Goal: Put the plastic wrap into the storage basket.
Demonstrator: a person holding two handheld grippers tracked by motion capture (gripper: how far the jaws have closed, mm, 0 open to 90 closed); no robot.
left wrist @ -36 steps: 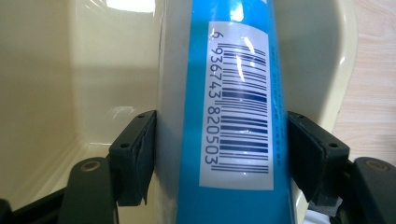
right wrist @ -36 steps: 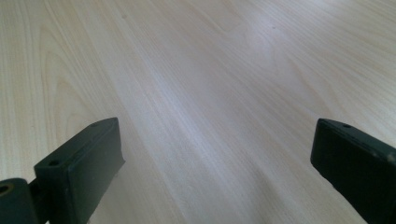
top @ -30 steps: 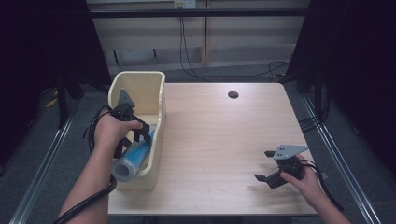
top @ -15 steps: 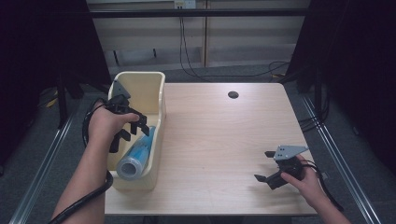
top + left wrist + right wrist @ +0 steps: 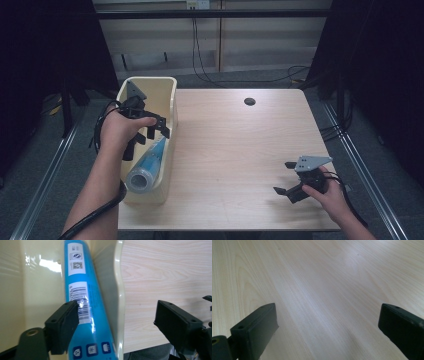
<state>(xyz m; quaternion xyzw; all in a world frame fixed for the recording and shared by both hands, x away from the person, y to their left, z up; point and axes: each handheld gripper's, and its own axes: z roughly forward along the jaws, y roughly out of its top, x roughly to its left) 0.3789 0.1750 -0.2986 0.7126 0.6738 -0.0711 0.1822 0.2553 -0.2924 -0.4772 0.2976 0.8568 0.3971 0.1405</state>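
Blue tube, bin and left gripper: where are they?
Blue tube [image 5: 82, 322], left gripper view, on its barcode label.
Bin [image 5: 172, 107], high view, on its right rim.
Left gripper [image 5: 152, 132], high view, between its fingertips.

Your bare forearms carry two black grippers, left gripper [image 5: 150, 131] and right gripper [image 5: 289, 181], each with blocky screw-holed jaws, a grey three-cornered top plate and a trailing black cable.

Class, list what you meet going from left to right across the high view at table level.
Left tool → cream bin → round hole in the table → right tool.
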